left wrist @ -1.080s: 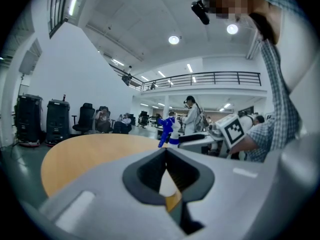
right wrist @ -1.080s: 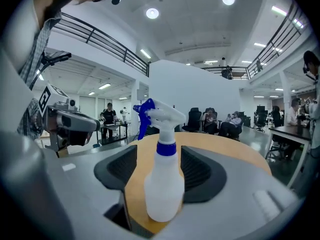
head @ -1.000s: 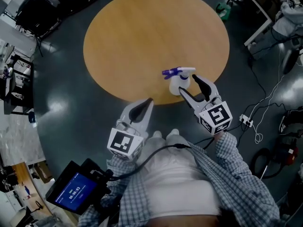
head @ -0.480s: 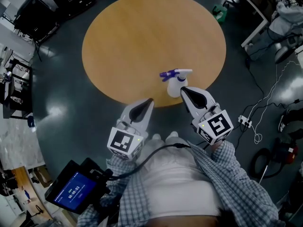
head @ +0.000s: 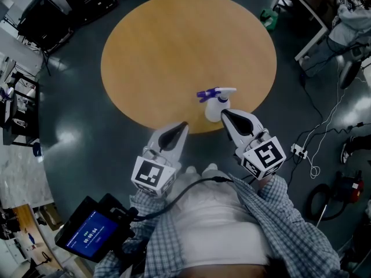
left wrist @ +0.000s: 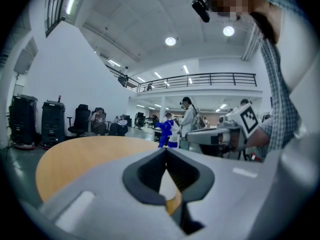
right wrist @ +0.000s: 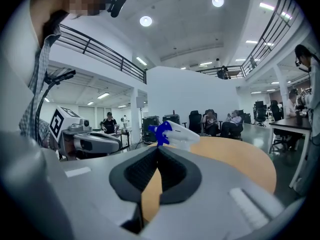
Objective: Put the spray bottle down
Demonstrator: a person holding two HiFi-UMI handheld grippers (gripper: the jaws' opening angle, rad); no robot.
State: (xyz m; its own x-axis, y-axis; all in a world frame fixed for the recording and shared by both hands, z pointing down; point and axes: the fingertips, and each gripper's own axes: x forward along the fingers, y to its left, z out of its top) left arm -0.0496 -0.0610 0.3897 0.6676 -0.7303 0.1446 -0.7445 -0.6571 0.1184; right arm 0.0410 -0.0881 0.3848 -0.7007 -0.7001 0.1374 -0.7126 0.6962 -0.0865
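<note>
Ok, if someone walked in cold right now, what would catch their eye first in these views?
First, the big round wooden table, with a single white spray bottle with a blue trigger head standing upright near its near edge. Next, the two tools with marker cubes: the right tool is shut and empty, its tip right beside the bottle. The left tool is shut and empty at the table's near edge.

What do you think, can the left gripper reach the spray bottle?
Probably yes: only bare table lies between the left gripper and the spray bottle, though the gripper's jaws are shut.
</note>
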